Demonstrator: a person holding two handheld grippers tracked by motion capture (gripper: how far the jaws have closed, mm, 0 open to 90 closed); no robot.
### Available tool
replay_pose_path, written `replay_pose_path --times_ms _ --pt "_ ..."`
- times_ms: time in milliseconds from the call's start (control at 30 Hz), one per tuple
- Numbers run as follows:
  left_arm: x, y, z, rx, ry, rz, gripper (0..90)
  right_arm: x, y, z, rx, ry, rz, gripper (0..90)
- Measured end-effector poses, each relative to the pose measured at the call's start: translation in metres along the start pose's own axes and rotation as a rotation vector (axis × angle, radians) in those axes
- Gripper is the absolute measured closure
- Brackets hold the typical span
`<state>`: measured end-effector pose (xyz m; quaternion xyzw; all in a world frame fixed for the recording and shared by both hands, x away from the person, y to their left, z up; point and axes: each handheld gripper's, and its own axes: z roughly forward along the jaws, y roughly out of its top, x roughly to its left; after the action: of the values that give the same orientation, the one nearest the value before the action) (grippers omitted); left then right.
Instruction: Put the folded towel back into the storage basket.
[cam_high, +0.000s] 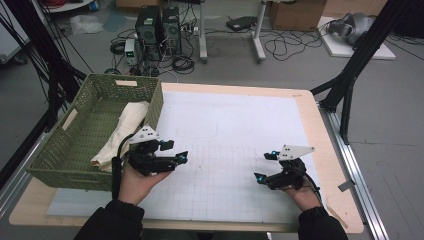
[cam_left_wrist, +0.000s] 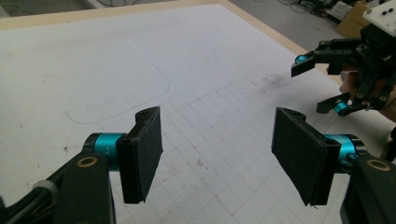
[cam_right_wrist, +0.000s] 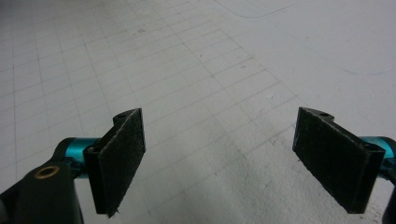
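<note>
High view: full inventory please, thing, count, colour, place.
basket: 1, green, left edge of table
cloth: 1, cream, folded inside the basket, right side
mat: 1, white with grid, covering the table
table: 1, light wood
computer towers: 2, black, on the floor beyond the table
left claw: 1, black, open, nothing in it, beside the basket
right claw: 1, black, open, nothing in it, over the mat's right part
</note>
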<state>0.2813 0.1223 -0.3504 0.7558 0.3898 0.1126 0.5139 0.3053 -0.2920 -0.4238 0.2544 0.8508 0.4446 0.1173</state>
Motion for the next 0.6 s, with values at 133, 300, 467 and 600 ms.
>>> replay_pose_path --times_ms 133,300,467,600 --pt "-0.005 -0.002 0.005 0.011 -0.002 0.010 32.4 0.000 0.000 0.000 -0.003 0.001 0.001 16.0" --pt "-0.008 -0.006 0.011 0.015 -0.004 0.014 31.8 0.000 0.000 -0.001 -0.005 0.003 0.001 15.9" --pt "-0.011 -0.010 0.016 0.020 0.006 0.022 31.7 0.001 0.000 -0.002 -0.004 0.001 0.003 15.6" --pt "-0.014 -0.014 0.022 0.032 -0.005 0.028 31.6 0.001 0.000 -0.002 -0.006 0.001 0.002 15.3"
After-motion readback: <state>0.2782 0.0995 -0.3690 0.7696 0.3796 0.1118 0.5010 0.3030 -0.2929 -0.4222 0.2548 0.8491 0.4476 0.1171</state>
